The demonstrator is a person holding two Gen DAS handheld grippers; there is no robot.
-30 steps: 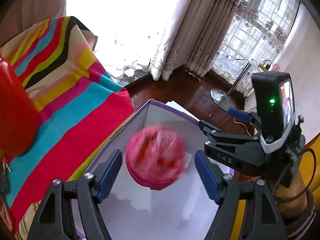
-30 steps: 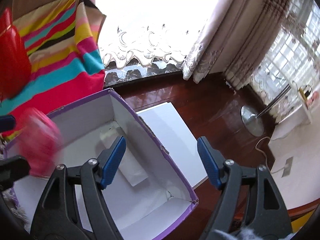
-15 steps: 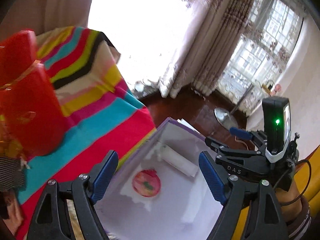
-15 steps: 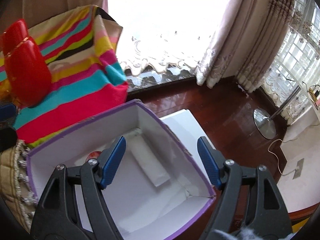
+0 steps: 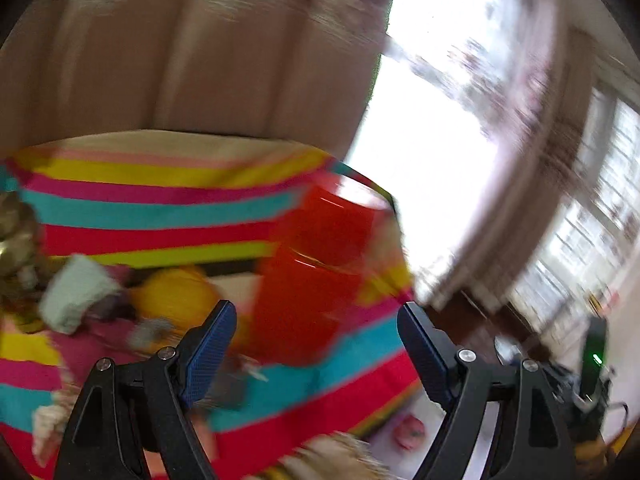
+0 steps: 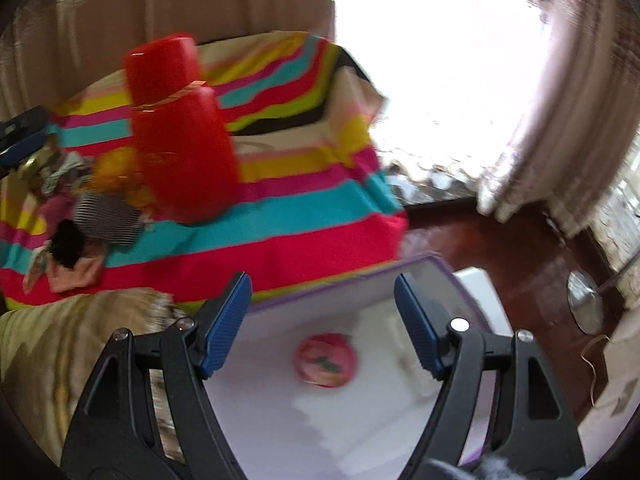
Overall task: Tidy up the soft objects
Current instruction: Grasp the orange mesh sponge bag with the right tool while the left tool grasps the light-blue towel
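A pink round soft toy (image 6: 326, 360) lies on the white floor of the purple-edged box (image 6: 352, 276); it also shows in the left wrist view (image 5: 408, 432). My right gripper (image 6: 322, 326) is open and empty above the box. My left gripper (image 5: 316, 350) is open and empty, held over the striped blanket (image 5: 160, 216). A pile of soft things lies on the blanket: a yellow one (image 5: 176, 296), a pale green cloth (image 5: 76, 294), and in the right wrist view a striped cloth (image 6: 106, 218) and a pink cloth (image 6: 74, 274).
A tall red container (image 6: 180, 128) stands on the blanket beside the pile, and shows in the left wrist view (image 5: 316, 276). A tan fringed cushion (image 6: 60, 344) lies left of the box. Dark wood floor (image 6: 500, 248), a lamp base (image 6: 586, 304) and curtains (image 6: 560, 120) are to the right.
The pink toy left my left gripper and fell into the box. My left gripper has swung left and up toward the pile on the blanket. My right gripper has tilted up over the box.
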